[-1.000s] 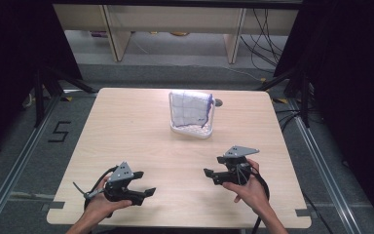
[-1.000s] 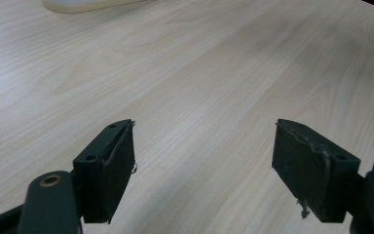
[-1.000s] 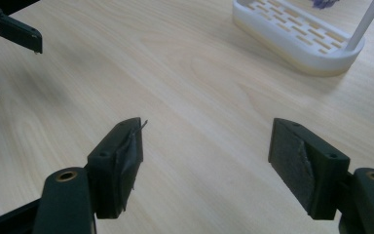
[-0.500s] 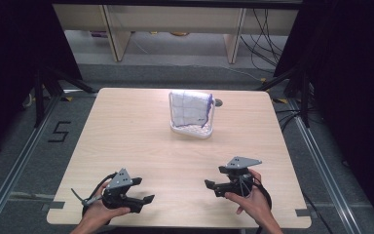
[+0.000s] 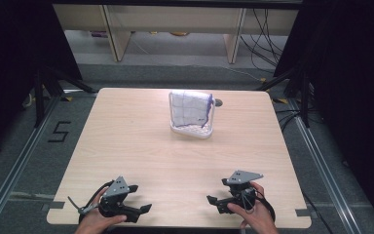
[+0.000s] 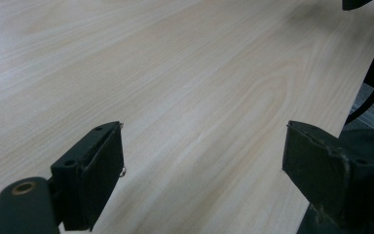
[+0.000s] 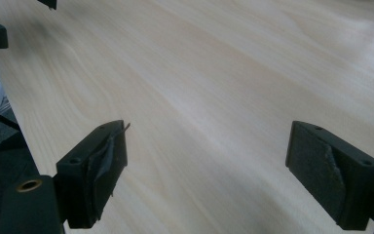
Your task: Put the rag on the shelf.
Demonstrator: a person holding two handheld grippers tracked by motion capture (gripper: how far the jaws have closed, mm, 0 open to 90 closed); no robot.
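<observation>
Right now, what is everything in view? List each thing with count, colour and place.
table: one, light wood, centre.
basket: one, white, far middle of the table.
cloth: one, white with a dark grid, draped over the basket.
floor marking "5": one, black, left of the table.
cables: several, dark, far right floor.
left tool: one, black, near left edge, open.
right tool: one, black, near right edge, open.
hands: two, bottom edge.

The surface is pale, smooth wood grain; a checked cloth drapes a white plastic rack.
</observation>
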